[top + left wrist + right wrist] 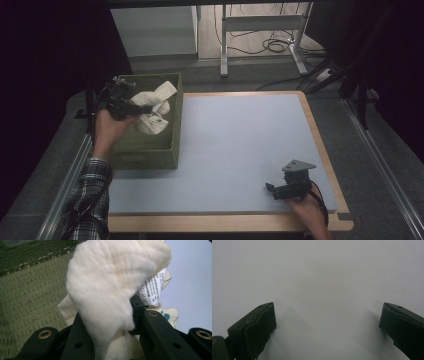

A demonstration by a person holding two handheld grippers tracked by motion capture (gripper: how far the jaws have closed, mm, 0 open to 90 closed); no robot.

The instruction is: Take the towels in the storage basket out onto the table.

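Your left gripper [131, 106] grasps the cloth [156, 107] above the basket [150, 145], not yet on the bench [235, 150]; right gripper [276, 190] fingers idle, released.

A woven basket [150, 150] stood on the desk [240, 145] at its left edge, toward the far side. The left tool [135, 107] hung over the basket with a cloth [155, 107] pinched between its jaws, the cloth above the basket's inside. The right tool [274, 190] rested on the desk near the front right corner, well apart from the basket.
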